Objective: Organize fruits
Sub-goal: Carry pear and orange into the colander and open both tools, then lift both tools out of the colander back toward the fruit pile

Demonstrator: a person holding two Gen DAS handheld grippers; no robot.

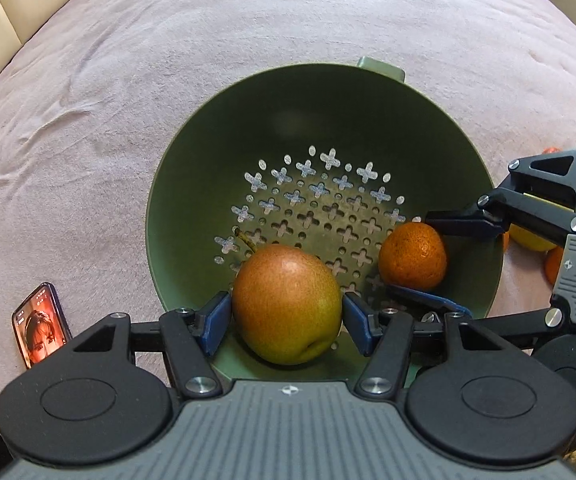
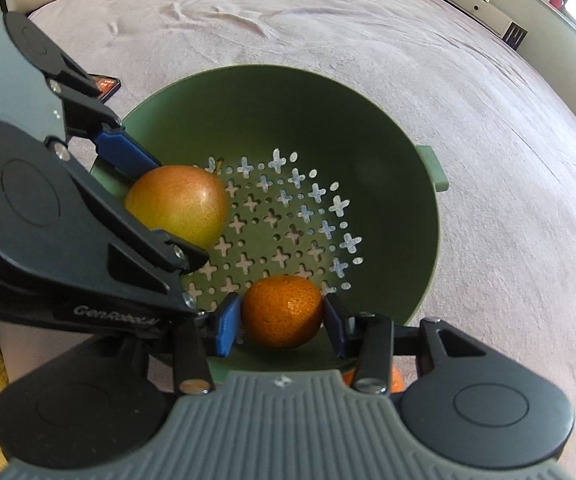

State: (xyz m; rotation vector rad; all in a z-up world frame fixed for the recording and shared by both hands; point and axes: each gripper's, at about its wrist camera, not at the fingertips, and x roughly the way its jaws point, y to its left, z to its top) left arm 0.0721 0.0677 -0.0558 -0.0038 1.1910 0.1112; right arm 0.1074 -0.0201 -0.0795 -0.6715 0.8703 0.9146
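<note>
The left gripper (image 1: 287, 315) clamps the pear (image 1: 286, 303) at the colander's (image 1: 367, 96) 6 o'clock wall, its stem pointing to 11 o'clock – firm, smooth, probably heavy, best held across its middle. At 4 o'clock the right gripper (image 2: 283, 319) pinches the tangerine (image 2: 282, 311) – soft-skinned, light

Support surface: pink plush blanket (image 1: 248, 40), spread flat, a few shallow wrinkles toward the far left. Resting directly on it: green colander (image 1: 367, 92), upright, handle tab on its far rim; phone (image 1: 40, 326) face up, screen lit, well left of the colander; oranges (image 1: 553, 264) and a yellow fruit (image 1: 527, 240), partly hidden, just beyond the colander's right rim
</note>
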